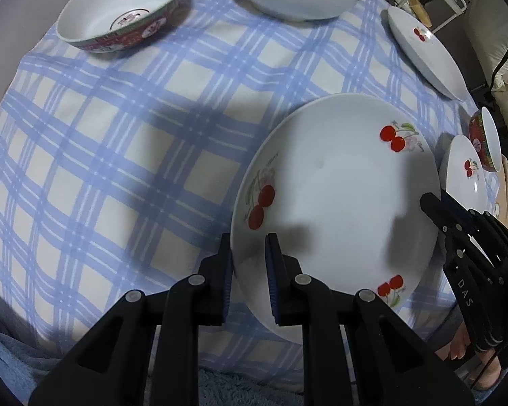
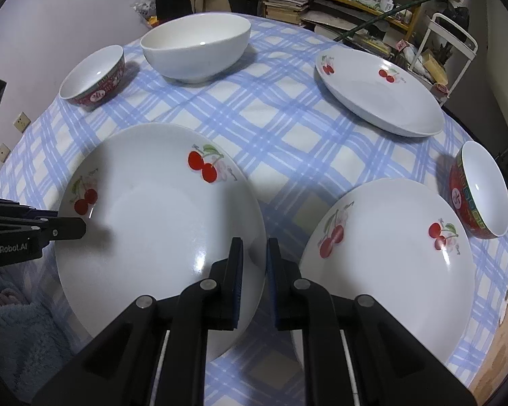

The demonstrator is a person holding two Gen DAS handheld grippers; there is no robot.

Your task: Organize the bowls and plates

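Observation:
A white plate with red cherries (image 1: 335, 209) lies between both grippers above the blue plaid tablecloth (image 1: 118, 169). My left gripper (image 1: 249, 240) is shut on the plate's left rim, one pad over the rim and one under it. My right gripper (image 2: 254, 242) is shut on the opposite rim of the same plate (image 2: 159, 216). Each gripper shows in the other's view: the right gripper (image 1: 426, 203) at the plate's right edge, the left gripper (image 2: 81, 228) at its left edge. I cannot tell whether the plate rests on the cloth.
A second cherry plate (image 2: 389, 270) lies just right of the held one, and a third cherry plate (image 2: 379, 94) sits at the far right. A large white bowl (image 2: 196, 50) and a red-patterned bowl (image 2: 94, 77) stand at the back. Another red bowl (image 2: 481, 189) sits near the right table edge.

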